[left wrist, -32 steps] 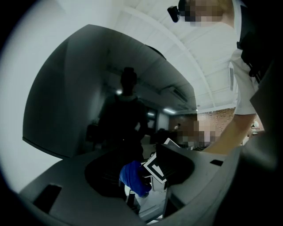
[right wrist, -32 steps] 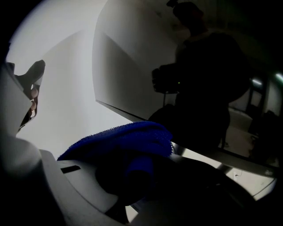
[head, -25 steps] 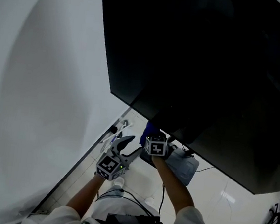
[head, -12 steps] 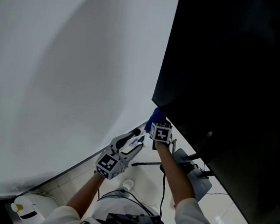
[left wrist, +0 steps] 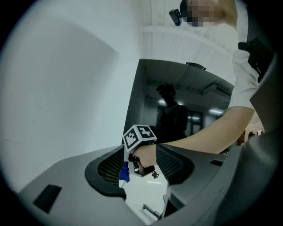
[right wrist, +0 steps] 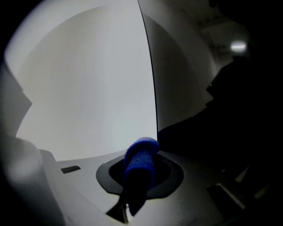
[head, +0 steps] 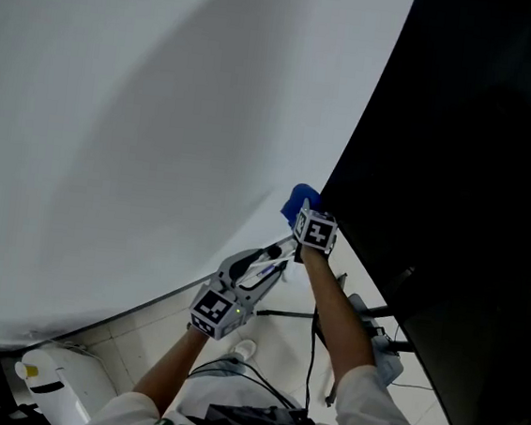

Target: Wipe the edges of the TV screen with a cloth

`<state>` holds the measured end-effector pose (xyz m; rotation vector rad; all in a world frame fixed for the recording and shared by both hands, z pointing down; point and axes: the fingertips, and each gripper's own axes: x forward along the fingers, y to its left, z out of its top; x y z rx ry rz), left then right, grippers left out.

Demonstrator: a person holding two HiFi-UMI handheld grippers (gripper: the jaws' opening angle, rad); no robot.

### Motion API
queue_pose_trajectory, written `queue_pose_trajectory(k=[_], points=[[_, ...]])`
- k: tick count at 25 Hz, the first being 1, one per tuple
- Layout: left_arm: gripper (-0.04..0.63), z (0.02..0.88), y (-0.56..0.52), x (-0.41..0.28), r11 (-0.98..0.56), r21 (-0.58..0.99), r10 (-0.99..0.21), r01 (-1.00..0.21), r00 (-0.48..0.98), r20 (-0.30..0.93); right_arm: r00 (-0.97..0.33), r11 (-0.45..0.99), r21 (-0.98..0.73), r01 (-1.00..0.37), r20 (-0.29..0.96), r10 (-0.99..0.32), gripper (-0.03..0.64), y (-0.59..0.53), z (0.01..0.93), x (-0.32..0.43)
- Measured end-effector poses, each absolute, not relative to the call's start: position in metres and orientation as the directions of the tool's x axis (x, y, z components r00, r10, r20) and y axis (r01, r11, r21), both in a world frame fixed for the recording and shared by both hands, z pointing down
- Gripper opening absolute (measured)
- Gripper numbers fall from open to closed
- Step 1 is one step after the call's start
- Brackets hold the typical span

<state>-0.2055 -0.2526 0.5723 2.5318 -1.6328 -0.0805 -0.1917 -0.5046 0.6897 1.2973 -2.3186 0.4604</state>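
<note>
One blue cloth at the TV screen's edge, white wall alongside

The head view looks steeply down along the TV screen; both gripper views face it from near, sharing its edge.

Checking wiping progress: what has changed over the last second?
The right gripper, shut on the cloth, slid along the TV's bottom edge to its lower-left corner. The left gripper followed beside it. Unchanged: the grip on the cloth, and the left gripper is empty.
</note>
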Motion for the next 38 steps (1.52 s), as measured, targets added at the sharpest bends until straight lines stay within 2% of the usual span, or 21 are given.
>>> queue_pose_trajectory(k=[6,11,23,32,38], points=[[0.218,0.569,-0.259,-0.202,-0.416,0.138,-0.907,-0.899,0.420,0.005,-0.451,0.409,-0.192,-0.892,0.445,-0.774,0.069,-0.513,0.646,-0.184],[0.218,0.561,-0.259,-0.198,-0.425,0.127,-0.904,-0.896,0.427,-0.014,-0.489,0.452,-0.190,-0.872,0.269,-0.830,0.069,-0.515,0.568,-0.198],[0.221,0.529,-0.258,-0.204,-0.431,0.091,-0.902,-0.898,0.428,-0.052,-0.487,0.483,-0.216,-0.848,-0.038,-0.872,0.069,-0.525,0.371,-0.206],[0.230,0.508,-0.254,-0.207,-0.460,0.066,-0.888,-0.885,0.457,-0.055,-0.450,0.480,-0.230,-0.846,-0.175,-0.876,0.068,-0.526,0.241,-0.205],[0.233,0.499,-0.249,-0.206,-0.473,0.080,-0.880,-0.877,0.467,-0.083,-0.408,0.450,-0.140,-0.882,-0.251,-0.878,0.068,-0.522,0.157,-0.203]])
